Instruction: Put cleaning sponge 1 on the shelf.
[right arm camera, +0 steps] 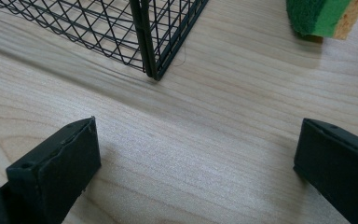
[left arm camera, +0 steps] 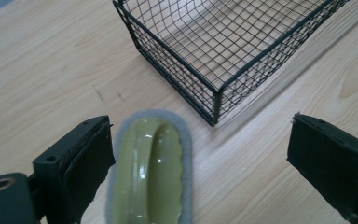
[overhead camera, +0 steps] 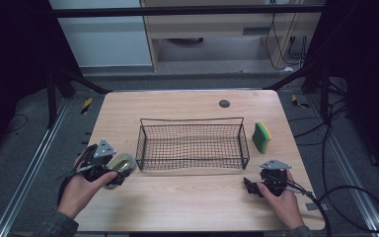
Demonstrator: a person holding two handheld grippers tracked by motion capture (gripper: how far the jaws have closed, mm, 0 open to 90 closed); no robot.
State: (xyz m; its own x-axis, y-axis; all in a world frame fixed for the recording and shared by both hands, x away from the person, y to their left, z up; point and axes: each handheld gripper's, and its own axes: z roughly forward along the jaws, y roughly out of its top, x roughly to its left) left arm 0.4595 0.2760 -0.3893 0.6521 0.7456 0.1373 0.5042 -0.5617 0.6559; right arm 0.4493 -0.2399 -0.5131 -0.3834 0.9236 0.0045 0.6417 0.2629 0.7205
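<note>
A black wire basket (overhead camera: 192, 144) stood near the middle of the wooden desk (overhead camera: 187, 202), its long sides running parallel to the desk's near edge. Through the mesh only the desk's wood showed; the basket held nothing. In the left gripper view its near corner (left arm camera: 214, 105) stood just beyond the tongs, and the bare grid floor was plain to see.

An olive-green scrubber with a grey pad rim (overhead camera: 122, 163) lay on the desk just outside the basket's left end, close to it; whether they touched could not be told. The left tongs (overhead camera: 109, 174) were spread wide around it, the scrubber (left arm camera: 150, 168) lying just beside the one jaw with open desk between it and the other.

A green and yellow sponge (overhead camera: 262, 137) stood on edge just beyond the basket's right end, towards the desk's right edge. The right tongs (overhead camera: 250, 186) rested low near the desk's near right corner, likewise spread wide, with bare wood between the jaws.
</note>
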